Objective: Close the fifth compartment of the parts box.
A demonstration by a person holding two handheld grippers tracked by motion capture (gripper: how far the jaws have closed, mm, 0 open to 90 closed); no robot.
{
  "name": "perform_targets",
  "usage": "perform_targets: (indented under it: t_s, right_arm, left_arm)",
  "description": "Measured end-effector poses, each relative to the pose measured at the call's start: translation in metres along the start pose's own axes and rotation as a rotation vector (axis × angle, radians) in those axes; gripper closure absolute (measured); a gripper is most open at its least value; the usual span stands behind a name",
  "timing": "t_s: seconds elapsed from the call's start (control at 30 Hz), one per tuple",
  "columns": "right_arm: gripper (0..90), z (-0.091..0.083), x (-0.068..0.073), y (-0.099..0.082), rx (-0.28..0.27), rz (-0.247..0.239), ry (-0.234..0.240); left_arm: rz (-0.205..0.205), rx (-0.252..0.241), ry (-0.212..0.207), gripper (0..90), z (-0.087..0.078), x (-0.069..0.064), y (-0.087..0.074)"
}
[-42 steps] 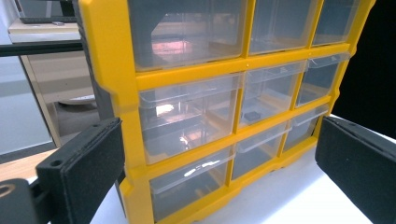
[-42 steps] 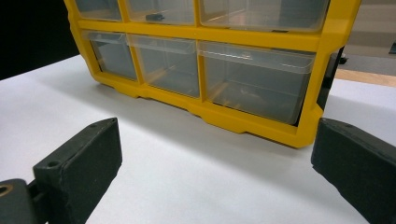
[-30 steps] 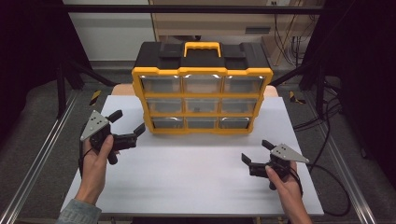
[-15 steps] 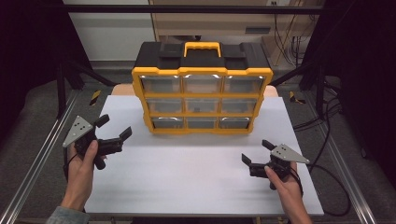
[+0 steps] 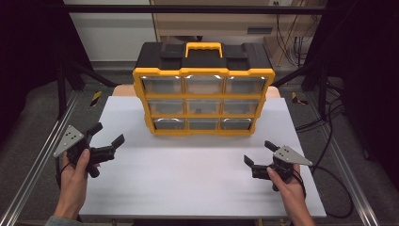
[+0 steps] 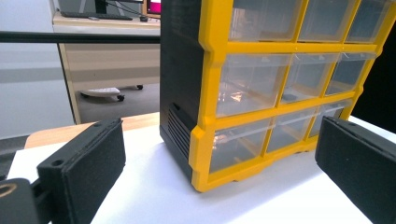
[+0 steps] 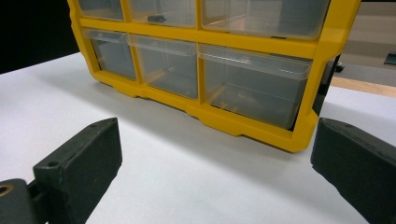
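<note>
A yellow-and-black drawer cabinet (image 5: 203,94) with a yellow carry handle (image 5: 203,47) stands upright at the back of the white table (image 5: 188,183). It has several clear drawers, all pushed in. A small dark item (image 5: 197,110) lies in the middle drawer. My left gripper (image 5: 108,133) is open and holds nothing, near the table's left edge, well clear of the cabinet. My right gripper (image 5: 258,151) is open and holds nothing at the front right. The left gripper view looks between wide jaws at the cabinet's left corner (image 6: 210,116). In the right gripper view the bottom row of drawers (image 7: 252,79) lies ahead.
Metal rails (image 5: 37,165) run along both sides of the table. Cables (image 5: 329,117) trail on the floor at the right. A wooden board edge (image 6: 70,133) shows behind the white surface, and a desk (image 6: 107,56) stands beyond it.
My left gripper has moved left and back toward the person, away from the cabinet's lower left corner. The right gripper has stayed where it was.
</note>
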State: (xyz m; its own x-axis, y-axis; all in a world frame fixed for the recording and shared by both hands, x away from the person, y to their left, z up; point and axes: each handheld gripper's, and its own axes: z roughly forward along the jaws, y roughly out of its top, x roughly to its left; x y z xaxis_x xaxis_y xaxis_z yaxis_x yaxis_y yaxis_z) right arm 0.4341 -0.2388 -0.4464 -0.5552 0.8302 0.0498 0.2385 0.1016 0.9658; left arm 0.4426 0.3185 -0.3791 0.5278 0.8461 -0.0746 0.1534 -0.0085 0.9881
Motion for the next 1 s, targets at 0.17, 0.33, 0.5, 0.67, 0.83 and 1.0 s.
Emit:
perform_targets:
  t_s: [0.17, 0.33, 0.5, 0.67, 0.83, 1.0]
  right_arm:
    - [2.3, 0.000, -0.001, 0.000, -0.003, 0.003, 0.002]
    - [2.3, -0.002, -0.002, 0.000, -0.006, 0.011, 0.000]
    - [2.3, -0.003, -0.002, 0.001, -0.004, 0.010, -0.003]
    - [2.3, -0.004, -0.003, 0.001, -0.010, 0.005, -0.007]
    - [2.4, -0.004, -0.003, 0.001, -0.011, -0.003, -0.010]
    - [2.4, -0.004, -0.003, 0.001, -0.015, -0.015, -0.010]
  left_arm:
    - [0.001, 0.002, 0.000, 1.6, -0.003, 0.001, -0.007]
    - [-0.001, 0.005, -0.002, 1.6, -0.005, 0.002, -0.015]
    - [-0.009, 0.012, -0.005, 1.6, -0.007, 0.004, -0.025]
    - [0.003, 0.025, -0.007, 1.6, -0.008, 0.004, -0.033]
    - [0.006, 0.037, -0.025, 1.6, -0.008, 0.002, -0.039]
    - [0.010, 0.043, -0.033, 1.6, -0.007, 0.000, -0.042]
